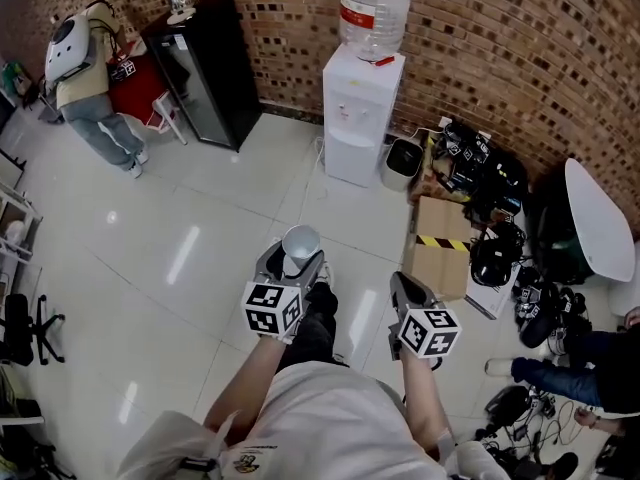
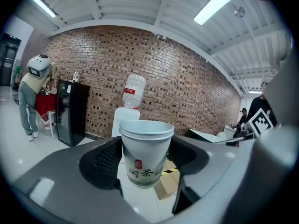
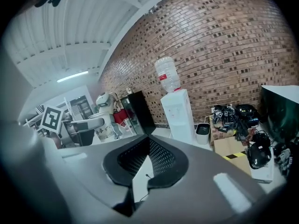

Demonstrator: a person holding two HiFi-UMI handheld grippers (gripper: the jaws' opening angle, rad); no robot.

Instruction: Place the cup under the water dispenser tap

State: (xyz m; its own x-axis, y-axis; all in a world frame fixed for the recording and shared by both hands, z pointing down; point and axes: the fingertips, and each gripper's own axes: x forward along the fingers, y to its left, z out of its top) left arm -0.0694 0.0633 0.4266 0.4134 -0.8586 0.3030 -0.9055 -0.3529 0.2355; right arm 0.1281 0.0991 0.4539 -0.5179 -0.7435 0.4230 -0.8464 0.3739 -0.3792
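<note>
Overhead, in the head view, the left gripper (image 1: 299, 260) clamps an upright white paper cup (image 1: 301, 240) above the pale tiled floor (image 1: 200, 228), well apart from the white water dispenser topped by a clear bottle (image 1: 358, 118). In the left gripper view, both dark pads (image 2: 105, 160) press the cup's (image 2: 146, 155) sides, with the dispenser (image 2: 125, 120) behind. In the right gripper view, the right gripper (image 3: 147, 135) holds nothing, and its jaw tips meet.

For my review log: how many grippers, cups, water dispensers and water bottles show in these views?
Grippers: 2 (left gripper, right gripper)
Cup: 1
Dispenser: 1
Bottle: 1
Total: 5
</note>
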